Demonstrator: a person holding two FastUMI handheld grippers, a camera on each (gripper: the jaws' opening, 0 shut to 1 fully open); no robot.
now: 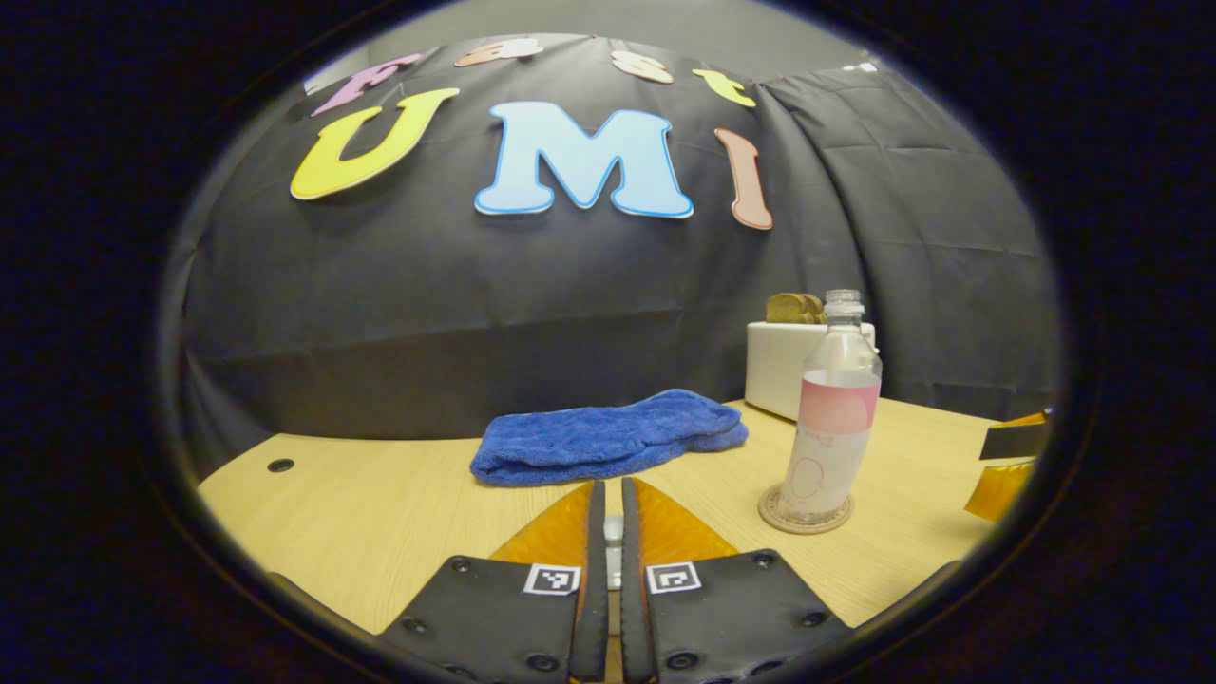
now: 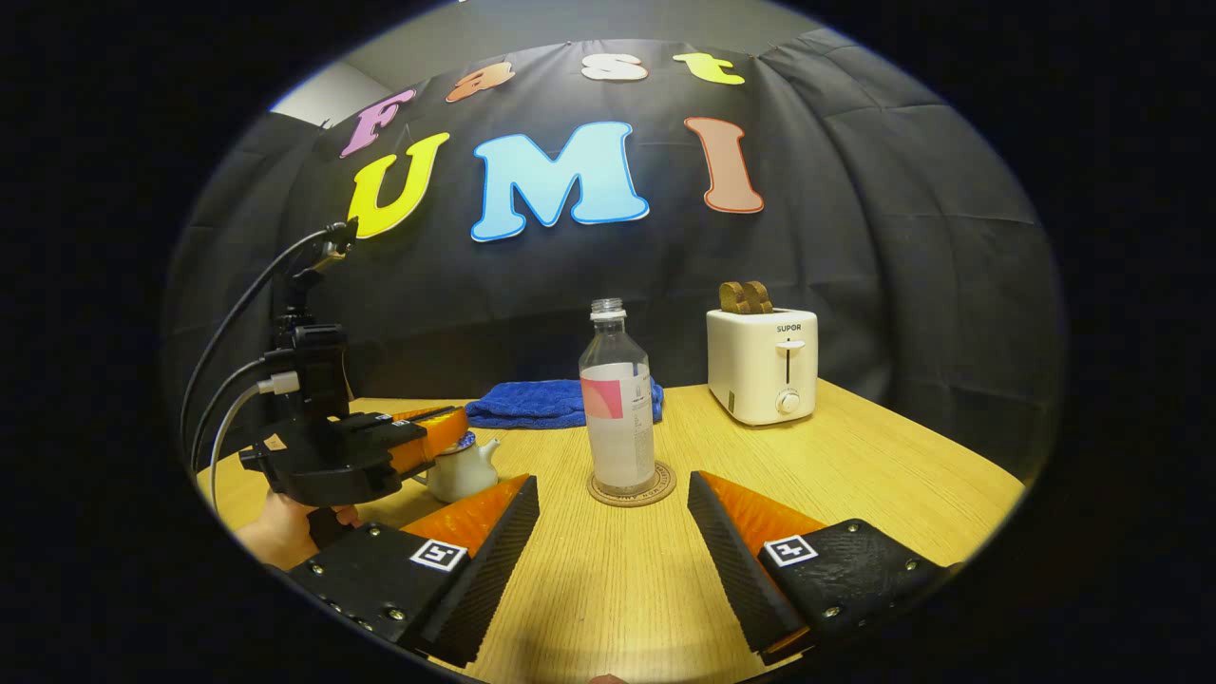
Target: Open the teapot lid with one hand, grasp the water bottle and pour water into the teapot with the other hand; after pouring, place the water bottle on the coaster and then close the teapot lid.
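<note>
Nearest us, the left gripper (image 1: 613, 541) has its 2 fingers pressed almost together on something small and pale, probably the lid knob of the teapot (image 2: 462, 467), so we should lower straight down and release only once the lid seats. The right gripper (image 2: 613, 532) is spread wide and holds nothing. Beyond it the water bottle (image 2: 617, 408) stands upright on the coaster (image 2: 631, 490), long axis vertical, open neck pointing up.

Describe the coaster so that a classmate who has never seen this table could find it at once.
Start at the white toaster at the back of the wooden table. In front of it stands a clear water bottle; the coaster is the round, flat, tan disc under it, unlike the rumpled blue towel behind.
</note>
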